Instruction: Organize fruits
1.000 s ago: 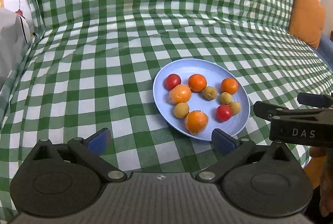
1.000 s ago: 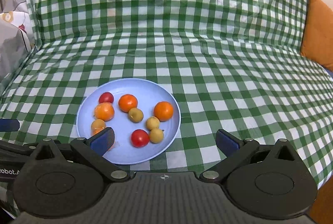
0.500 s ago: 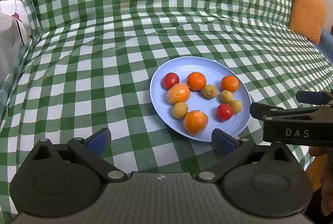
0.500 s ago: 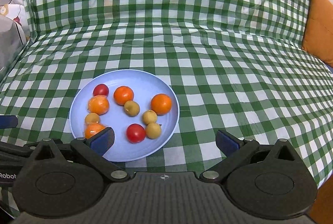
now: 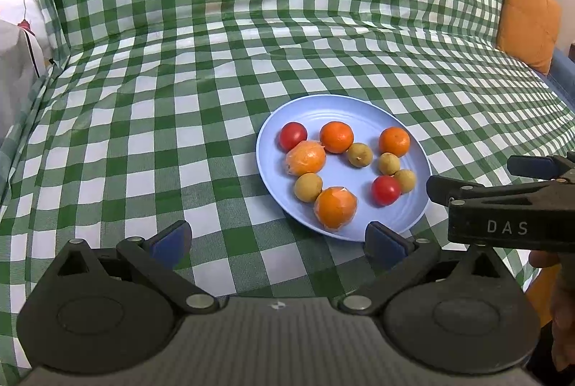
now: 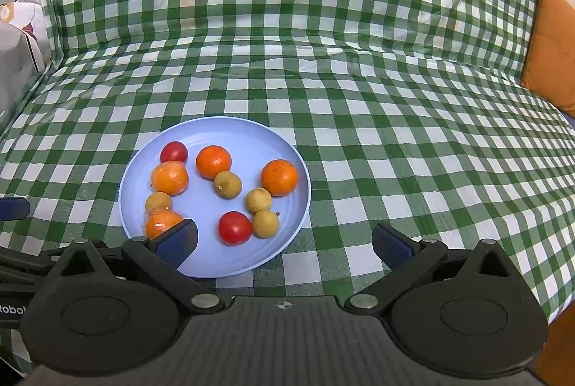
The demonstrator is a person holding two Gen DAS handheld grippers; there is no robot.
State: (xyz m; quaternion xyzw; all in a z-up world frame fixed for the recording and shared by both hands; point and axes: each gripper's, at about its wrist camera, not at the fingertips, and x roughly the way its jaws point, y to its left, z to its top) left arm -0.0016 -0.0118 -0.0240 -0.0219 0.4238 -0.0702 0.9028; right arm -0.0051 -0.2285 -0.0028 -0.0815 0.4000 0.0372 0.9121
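"DAS" reads in white on the right gripper (image 5: 478,183), at the plate's (image 5: 334,106) edge. Oranges, two plastic-wrapped, red tomatoes and small tan fruits lie there on the checked cloth (image 5: 179,80). Both it and the left gripper (image 5: 278,238) gape wide, empty.

A plate (image 6: 287,149) is set on the cloth-covered couch seat (image 6: 395,120), ahead and left of the right hand-held gripper (image 6: 284,238). Nine fruits (image 6: 227,184) are spread on it. A cushion (image 6: 550,52) is seen far right, against the backrest.
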